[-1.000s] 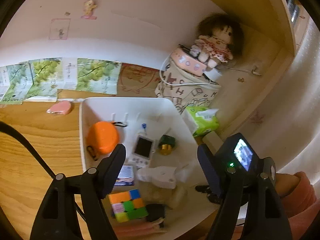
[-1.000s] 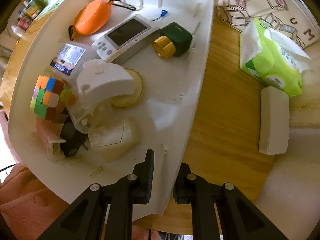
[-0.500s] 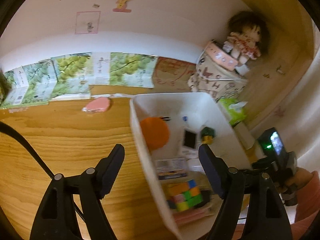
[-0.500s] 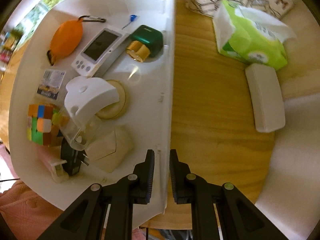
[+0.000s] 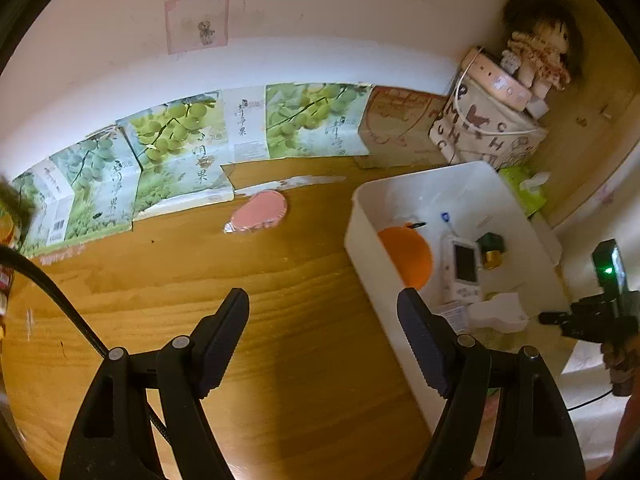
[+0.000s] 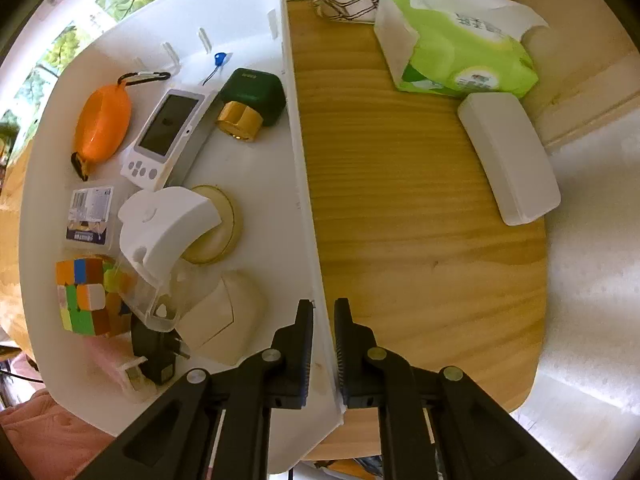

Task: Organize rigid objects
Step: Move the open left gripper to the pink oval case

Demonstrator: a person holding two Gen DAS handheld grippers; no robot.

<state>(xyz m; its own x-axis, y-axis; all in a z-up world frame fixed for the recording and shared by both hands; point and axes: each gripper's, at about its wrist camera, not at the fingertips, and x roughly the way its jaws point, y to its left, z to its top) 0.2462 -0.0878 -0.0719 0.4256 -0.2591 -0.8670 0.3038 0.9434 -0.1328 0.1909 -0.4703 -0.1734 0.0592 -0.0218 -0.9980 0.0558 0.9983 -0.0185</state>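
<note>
**Steadying the Bin by Its Wall**

Left wrist view: the left gripper (image 5: 324, 336) hangs wide open and empty above the wooden table (image 5: 200, 280), angled downward, just beside the white bin (image 5: 372, 216).

Right wrist view: the right gripper (image 6: 322, 328) points straight down, jaws closing astride the bin's side wall (image 6: 304, 184). Advice: grip squarely; the Rubik's cube (image 6: 86, 294) and handheld console (image 6: 166, 138) lie loose inside.

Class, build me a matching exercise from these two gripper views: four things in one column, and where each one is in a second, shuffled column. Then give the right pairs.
Things:
1. puzzle cube
2. tissue pack
3. pink pouch
4. doll

Places:
A. sitting on the patterned box in the corner
B. inside the white bin
C. on the table to the left of the bin
D. on the table to the right of the bin

Pairs: 1-B, 2-D, 3-C, 4-A
</note>
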